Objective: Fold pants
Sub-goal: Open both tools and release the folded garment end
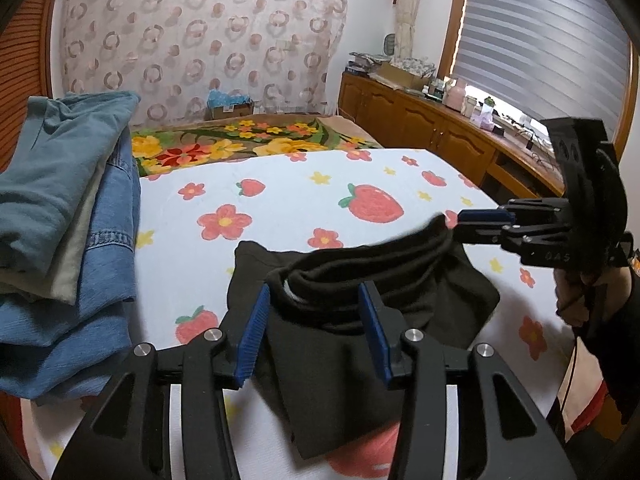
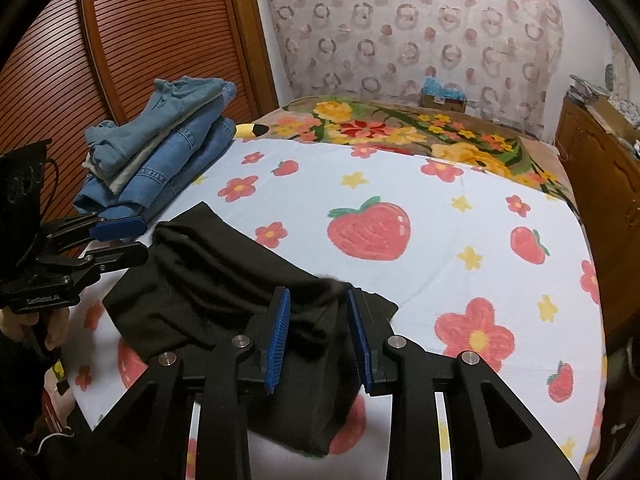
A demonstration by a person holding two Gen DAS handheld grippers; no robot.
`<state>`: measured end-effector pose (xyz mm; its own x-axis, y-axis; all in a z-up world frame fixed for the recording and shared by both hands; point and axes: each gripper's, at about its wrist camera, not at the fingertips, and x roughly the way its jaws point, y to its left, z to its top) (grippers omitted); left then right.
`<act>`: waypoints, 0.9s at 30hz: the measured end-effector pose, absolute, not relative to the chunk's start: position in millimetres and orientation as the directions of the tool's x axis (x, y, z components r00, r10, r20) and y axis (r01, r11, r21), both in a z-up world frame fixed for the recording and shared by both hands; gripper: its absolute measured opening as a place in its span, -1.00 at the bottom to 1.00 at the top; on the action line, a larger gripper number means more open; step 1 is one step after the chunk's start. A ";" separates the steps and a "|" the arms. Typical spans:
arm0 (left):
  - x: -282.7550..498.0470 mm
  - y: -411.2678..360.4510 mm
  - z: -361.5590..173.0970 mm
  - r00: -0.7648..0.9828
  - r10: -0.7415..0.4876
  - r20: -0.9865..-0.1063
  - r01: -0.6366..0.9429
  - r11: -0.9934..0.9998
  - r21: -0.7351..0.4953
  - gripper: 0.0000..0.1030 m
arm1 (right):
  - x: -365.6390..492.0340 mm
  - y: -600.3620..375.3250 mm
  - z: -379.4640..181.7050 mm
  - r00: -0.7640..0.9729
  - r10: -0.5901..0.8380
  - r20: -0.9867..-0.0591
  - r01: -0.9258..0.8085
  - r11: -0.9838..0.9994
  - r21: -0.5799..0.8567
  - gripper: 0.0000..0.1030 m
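Black pants [image 1: 340, 360] lie bunched and partly folded on the strawberry-print sheet [image 1: 280, 184], near its front edge. My left gripper [image 1: 314, 300] is open, its blue pads standing either side of the rolled waistband without pressing on it. The right gripper [image 1: 464, 226] reaches in from the right, its tips at the far end of the waistband. In the right wrist view the pants [image 2: 208, 264] run from the left gripper [image 2: 140, 240] to my right gripper [image 2: 316, 300]. The right gripper is open, with a blurred ridge of black cloth loose between its pads.
A stack of folded clothes [image 1: 60, 200], denim under teal, sits on the bed's left side [image 2: 160, 152]. A floral blanket [image 1: 240, 144] covers the far end. Wooden cabinets [image 1: 420, 120] line the right wall. A person's hand [image 1: 572, 300] holds the right gripper's handle.
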<state>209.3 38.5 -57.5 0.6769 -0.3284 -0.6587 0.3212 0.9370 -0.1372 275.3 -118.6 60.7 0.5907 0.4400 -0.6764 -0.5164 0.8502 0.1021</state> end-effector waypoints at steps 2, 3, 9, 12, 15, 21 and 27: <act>209.2 39.5 -59.1 0.673 -0.330 -0.662 0.323 0.936 -0.139 0.14 | 272.4 -120.3 60.3 0.591 0.439 -0.677 -0.518 0.849 0.099 -0.41; 209.6 40.1 -60.2 0.670 -0.332 -0.664 0.323 0.936 -0.142 0.30 | 271.2 -120.5 59.8 0.588 0.439 -0.679 -0.521 0.848 0.098 -0.41; 214.0 43.1 -68.3 0.661 -0.313 -0.682 0.298 0.944 -0.144 0.46 | 275.8 -119.3 51.9 0.562 0.423 -0.711 -0.533 0.843 0.081 -0.41; 216.1 43.4 -70.1 0.664 -0.285 -0.692 0.278 0.952 -0.125 0.46 | 280.1 -118.2 50.9 0.551 0.420 -0.721 -0.545 0.835 0.069 -0.41; 217.9 44.6 -72.0 0.660 -0.278 -0.698 0.273 0.954 -0.122 0.46 | 285.0 -113.8 49.0 0.541 0.415 -0.732 -0.565 0.824 0.050 -0.41; 218.3 47.1 -72.8 0.660 -0.267 -0.702 0.264 0.958 -0.116 0.46 | 295.1 -104.1 52.1 0.514 0.437 -0.738 -0.627 0.779 0.024 -0.46; 217.3 46.1 -70.2 0.666 -0.269 -0.695 0.276 0.955 -0.104 0.44 | 317.0 -105.0 56.1 0.511 0.464 -0.723 -0.633 0.772 0.048 -0.90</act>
<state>217.3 46.1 -70.2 0.6665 -0.2687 -0.6954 0.2762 0.9554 -0.1045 317.0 -105.0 56.1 0.5112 0.4640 -0.7234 -0.6332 0.7725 0.0481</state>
